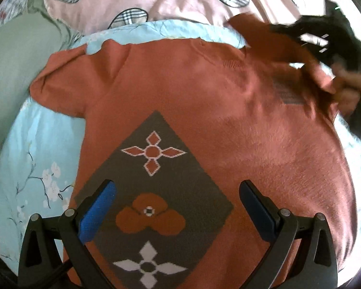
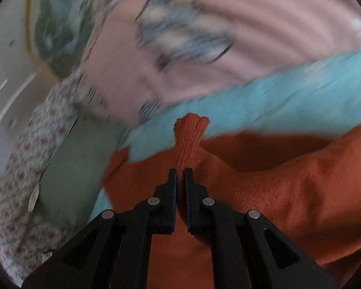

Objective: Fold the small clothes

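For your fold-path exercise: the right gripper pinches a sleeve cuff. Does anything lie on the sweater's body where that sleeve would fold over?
Nothing visible does. The sweater lies bare; the open left gripper hovers over its lower patterned part. The right gripper is shut on the cuff.

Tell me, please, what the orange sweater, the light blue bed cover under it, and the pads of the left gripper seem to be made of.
Orange sweater: knitted yarn, matte; fine stitch rows, a ribbed cuff and a knitted-in pattern show.
Light blue bed cover: smooth woven cloth with printed blossoms, probably cotton or a blend.
Pads of the left gripper: blue, finely textured, perhaps rubber or grip tape.
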The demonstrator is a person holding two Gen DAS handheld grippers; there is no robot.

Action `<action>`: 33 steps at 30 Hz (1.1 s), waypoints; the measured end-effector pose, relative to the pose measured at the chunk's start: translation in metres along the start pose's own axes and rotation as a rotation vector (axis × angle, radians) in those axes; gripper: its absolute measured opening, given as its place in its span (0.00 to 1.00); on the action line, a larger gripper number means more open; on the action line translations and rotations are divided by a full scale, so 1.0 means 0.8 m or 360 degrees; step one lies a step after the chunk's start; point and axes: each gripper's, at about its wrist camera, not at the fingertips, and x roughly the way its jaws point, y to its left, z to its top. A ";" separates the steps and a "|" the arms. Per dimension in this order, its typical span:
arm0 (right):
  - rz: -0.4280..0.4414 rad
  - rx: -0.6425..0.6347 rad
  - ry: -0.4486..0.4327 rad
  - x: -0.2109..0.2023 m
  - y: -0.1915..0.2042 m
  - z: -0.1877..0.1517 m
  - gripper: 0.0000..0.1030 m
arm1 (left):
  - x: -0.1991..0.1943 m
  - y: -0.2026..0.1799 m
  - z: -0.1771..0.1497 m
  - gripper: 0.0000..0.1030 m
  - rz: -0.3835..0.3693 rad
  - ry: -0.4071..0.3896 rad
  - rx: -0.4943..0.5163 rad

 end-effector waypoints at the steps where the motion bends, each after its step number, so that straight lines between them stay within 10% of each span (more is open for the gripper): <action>1: 0.0028 0.0004 0.0059 0.028 0.013 -0.013 0.07 | 0.000 0.011 0.001 0.99 -0.0047 0.0002 -0.0038; 10: 0.0081 0.0047 0.0431 0.139 0.038 -0.066 0.22 | 0.021 0.070 0.033 0.99 -0.0318 -0.0019 -0.0264; 20: -0.0067 0.0115 0.0107 -0.023 0.008 -0.076 0.41 | 0.131 0.087 0.130 0.98 -0.0544 0.0064 -0.0488; 23: -0.0165 0.0119 0.0059 -0.063 -0.002 -0.088 0.43 | 0.164 0.079 0.165 0.78 -0.0466 0.0015 -0.0449; 25: -0.0222 0.0137 0.0033 -0.078 -0.007 -0.090 0.43 | 0.171 0.075 0.177 0.42 -0.0422 -0.0013 -0.0398; 26: -0.0252 0.0147 0.0010 -0.090 -0.013 -0.091 0.43 | 0.173 0.072 0.181 0.08 -0.0402 -0.0010 -0.0368; 33: -0.0651 0.0072 -0.0162 -0.157 -0.053 -0.081 0.43 | 0.105 0.110 0.150 0.06 -0.0313 -0.0257 -0.0327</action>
